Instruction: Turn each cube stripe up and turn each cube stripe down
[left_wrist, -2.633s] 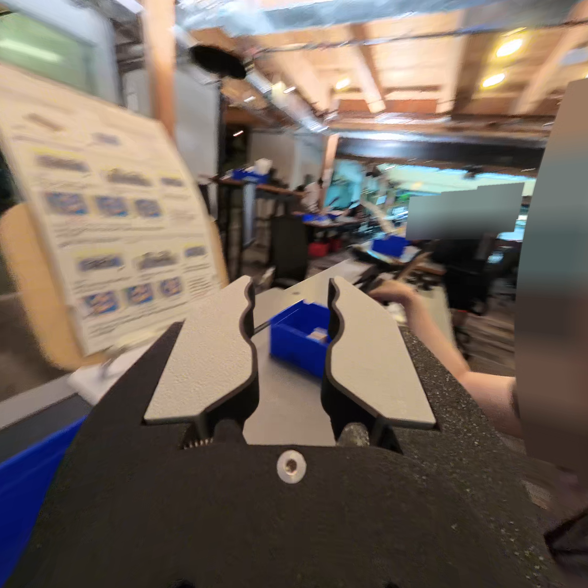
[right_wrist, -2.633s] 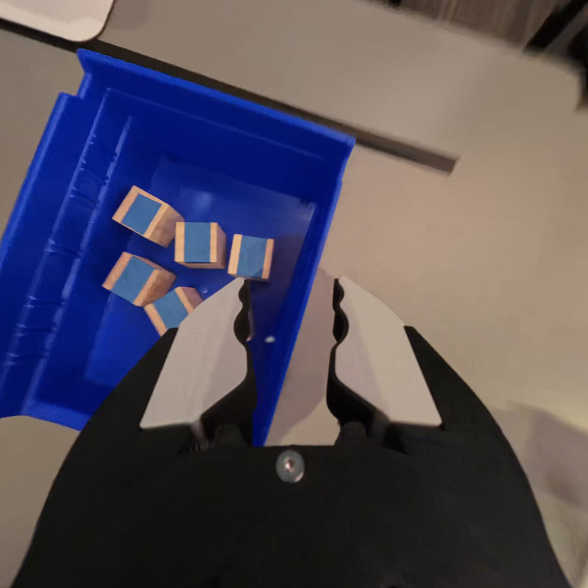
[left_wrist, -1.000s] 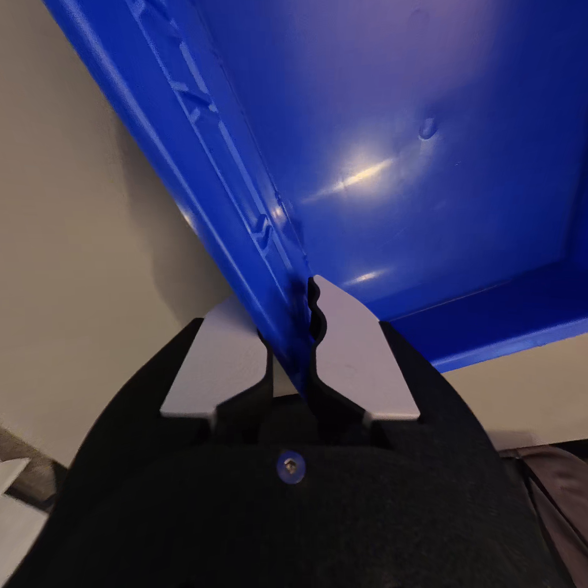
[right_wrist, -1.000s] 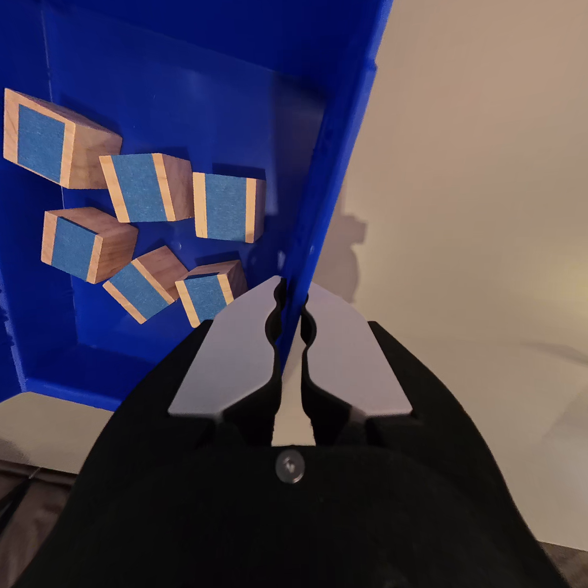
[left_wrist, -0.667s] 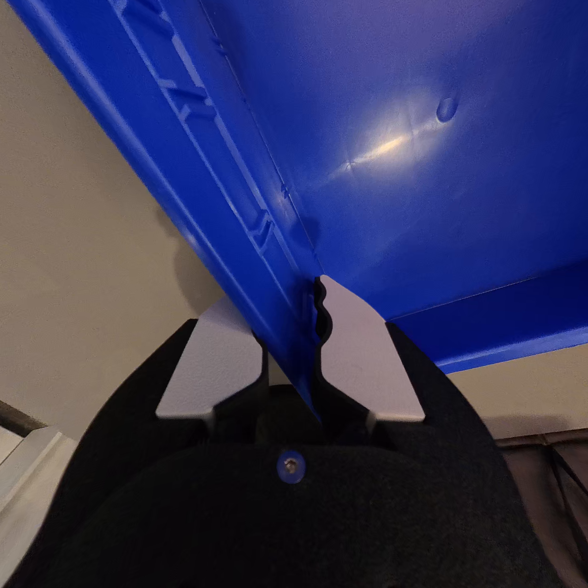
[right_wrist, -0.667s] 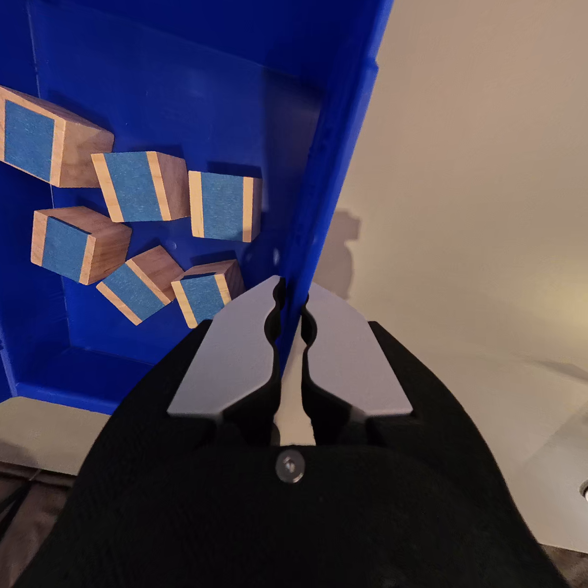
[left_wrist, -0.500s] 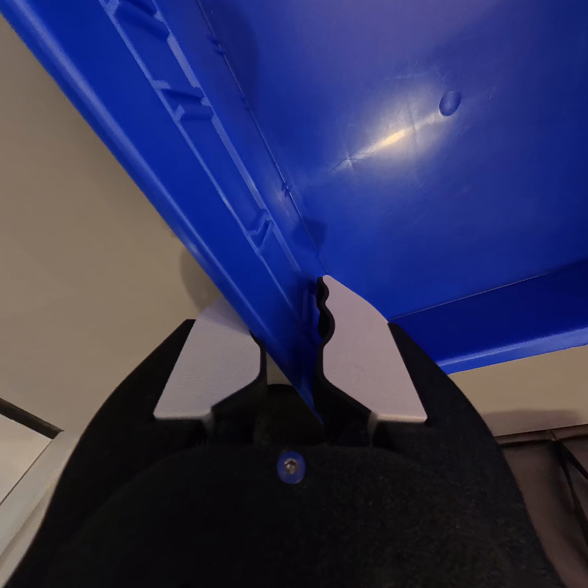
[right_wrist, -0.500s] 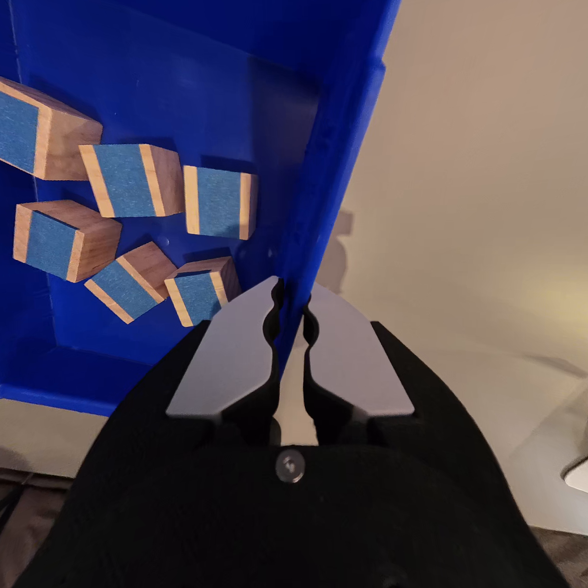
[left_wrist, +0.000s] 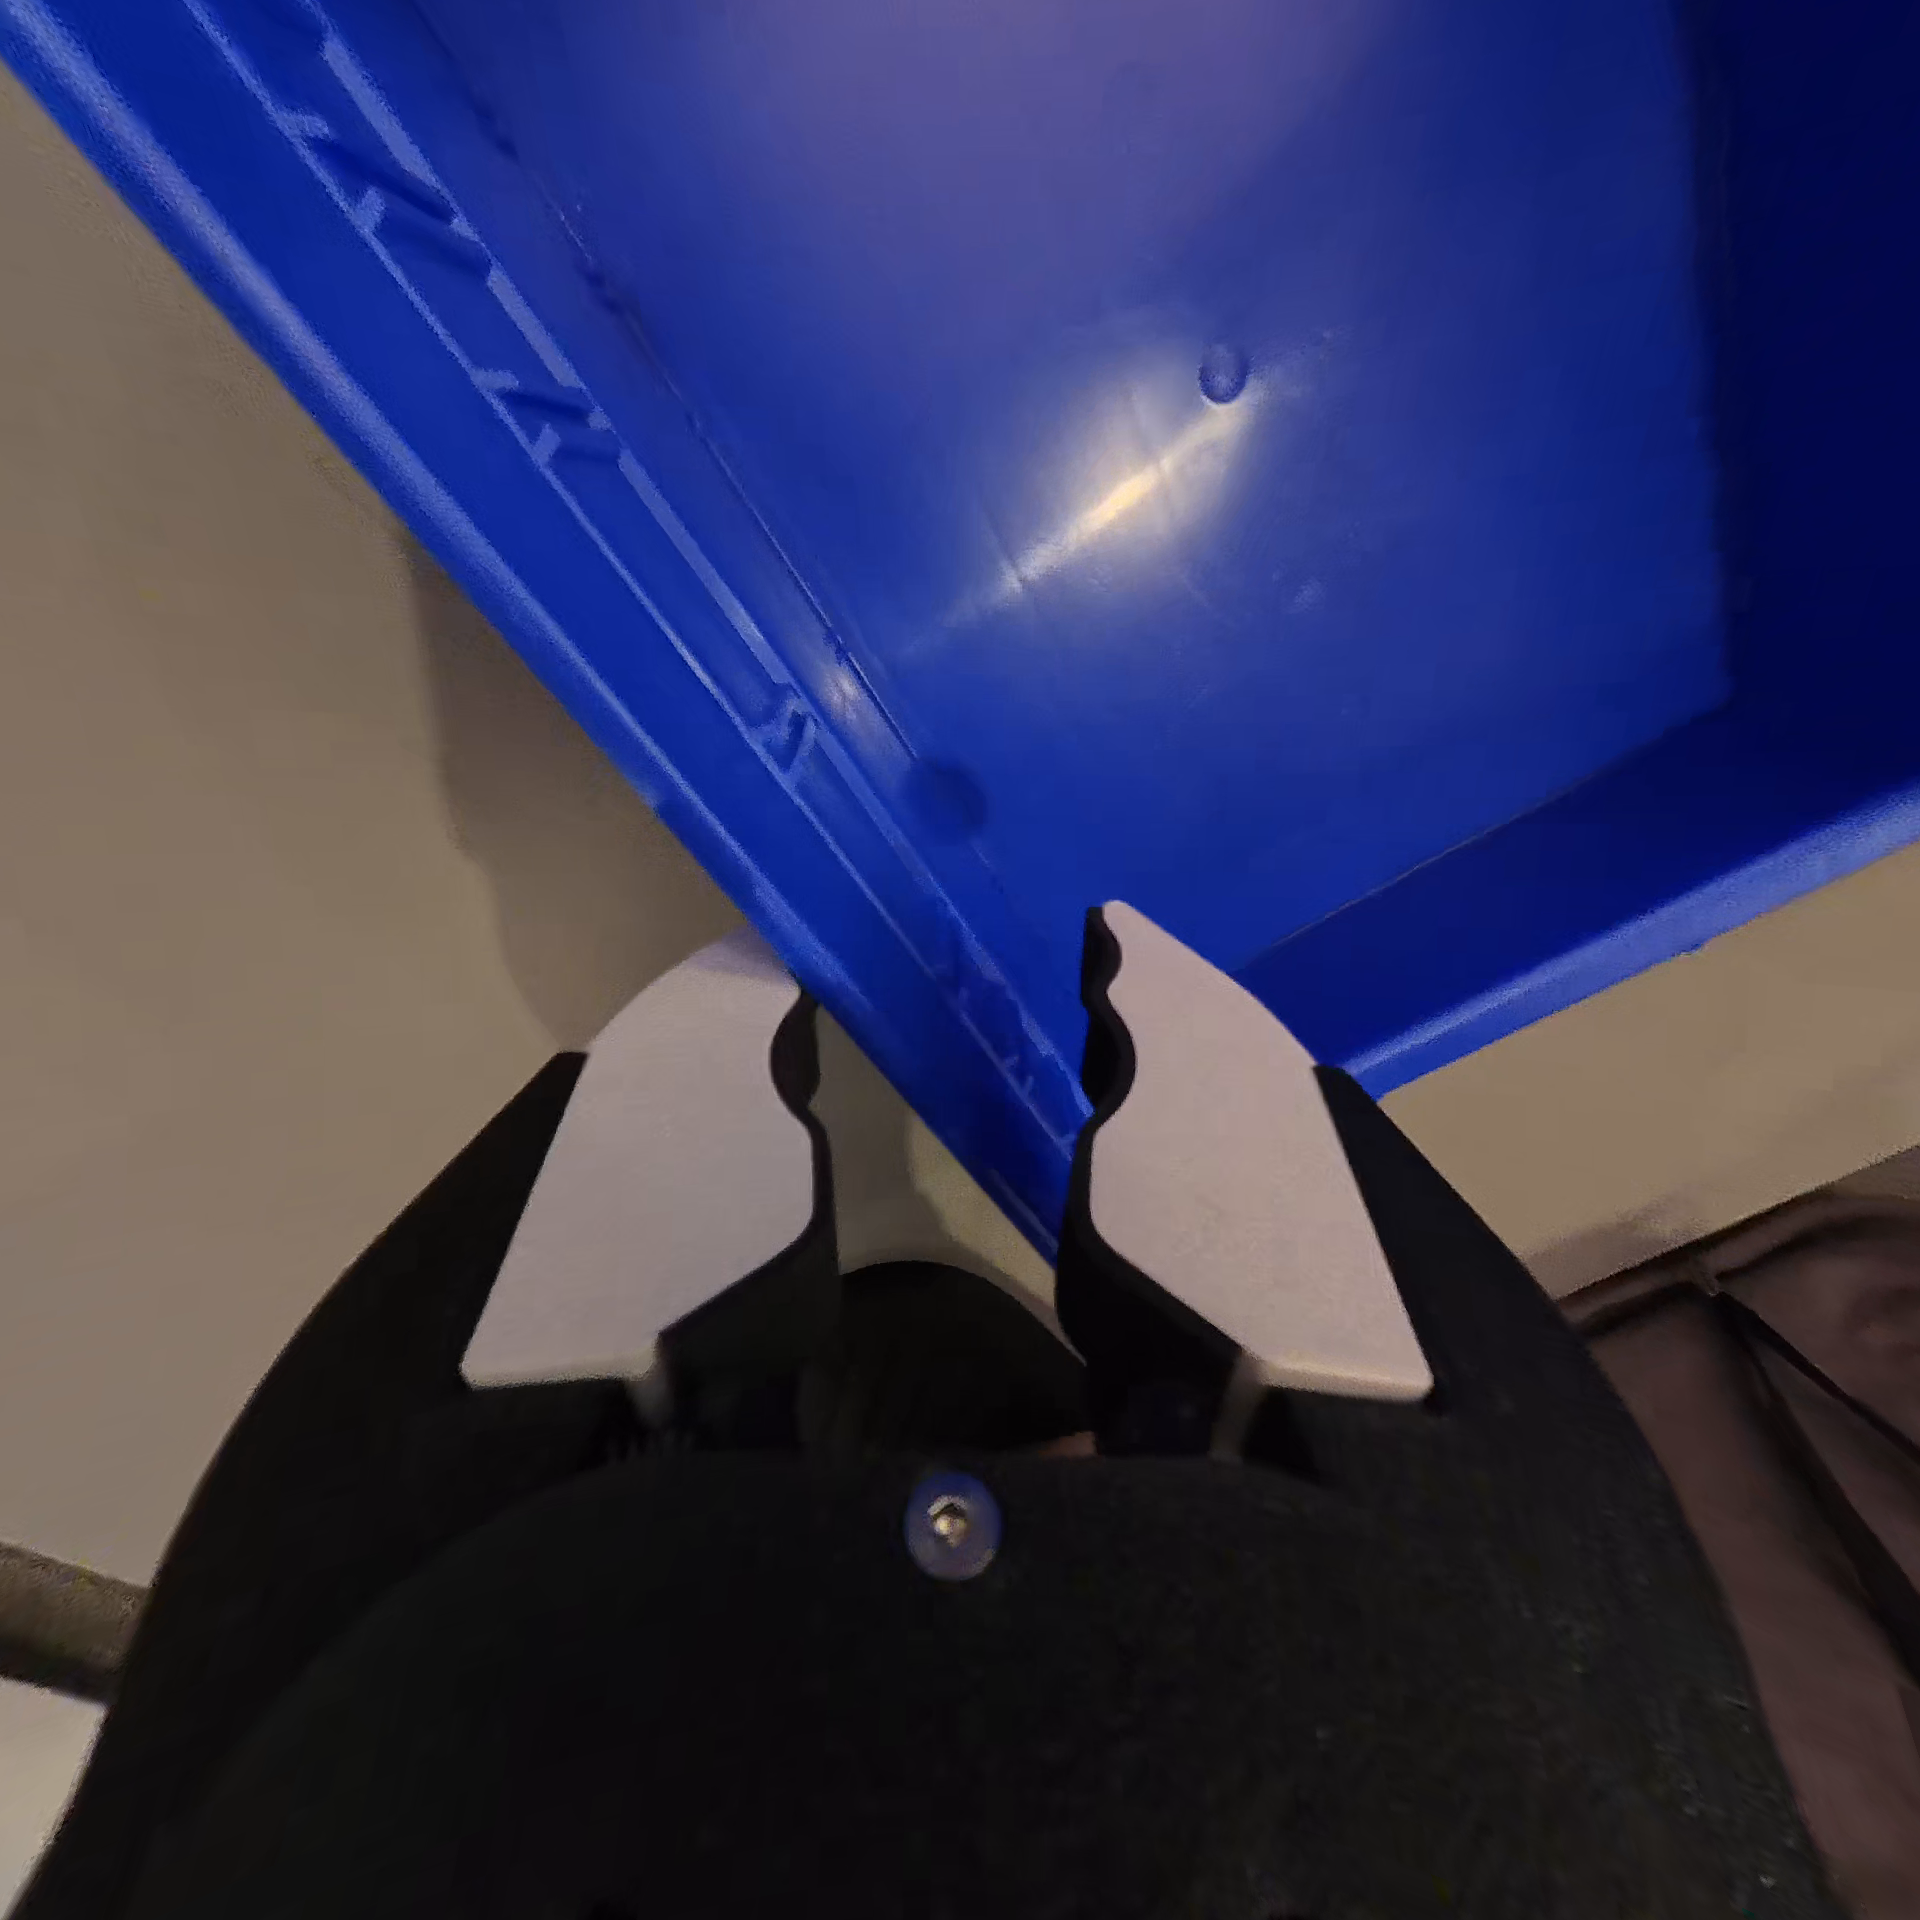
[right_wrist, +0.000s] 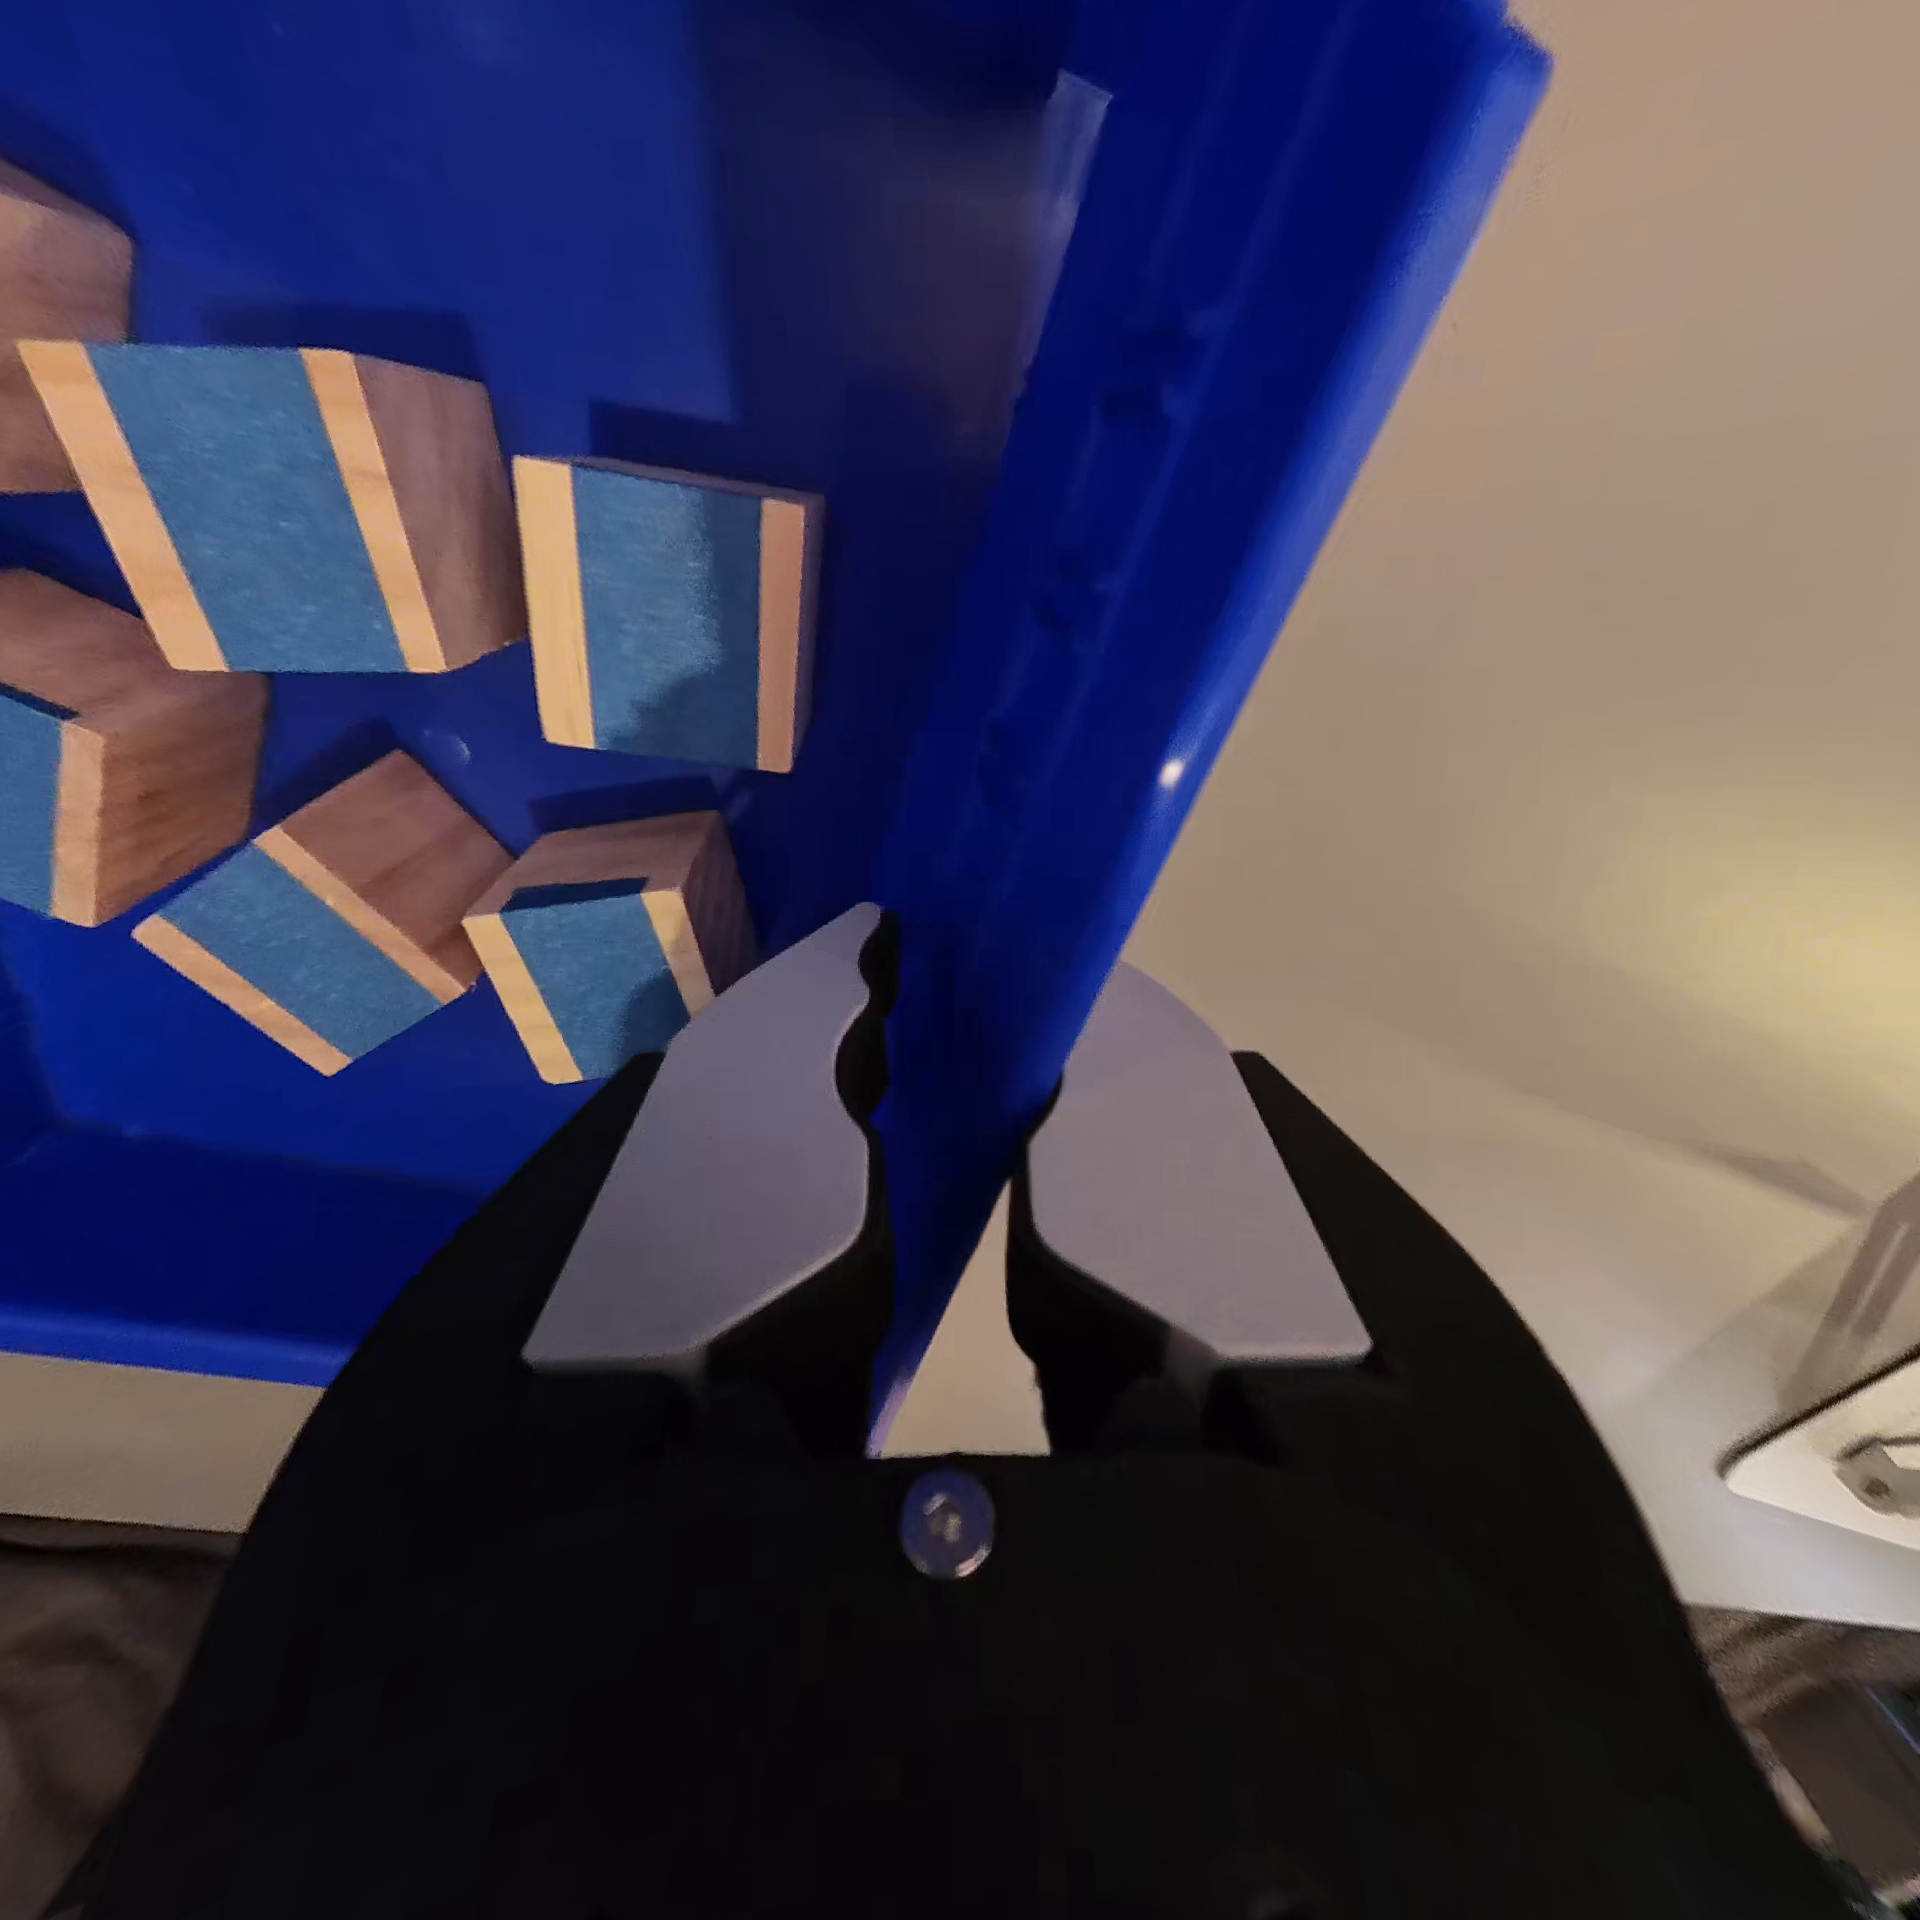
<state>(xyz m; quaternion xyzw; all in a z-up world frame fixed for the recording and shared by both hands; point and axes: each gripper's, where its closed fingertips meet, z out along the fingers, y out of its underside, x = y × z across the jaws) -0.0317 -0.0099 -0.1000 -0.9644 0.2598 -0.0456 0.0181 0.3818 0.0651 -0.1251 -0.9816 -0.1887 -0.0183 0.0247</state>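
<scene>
**Releasing the blue bin: both claws opening off its walls**

Item, left gripper (left_wrist: 951, 997): jaws now spread astride the blue bin (left_wrist: 1299, 436) side wall; half a second ago they pinched it. Open, holding nothing.

Item, right gripper (right_wrist: 982, 1023): likewise widened around the opposite wall, grip let go.

Item, wooden cubes (right_wrist: 665, 613): clustered on the bin floor by my right claw, blue tape stripes facing the camera.

Judgement: bin appears set down; I reckon cube turning comes next.

Tool (right_wrist: 966, 997) astride blue bin wall (right_wrist: 1195, 520), striped cubes (right_wrist: 665, 613) inside
</scene>
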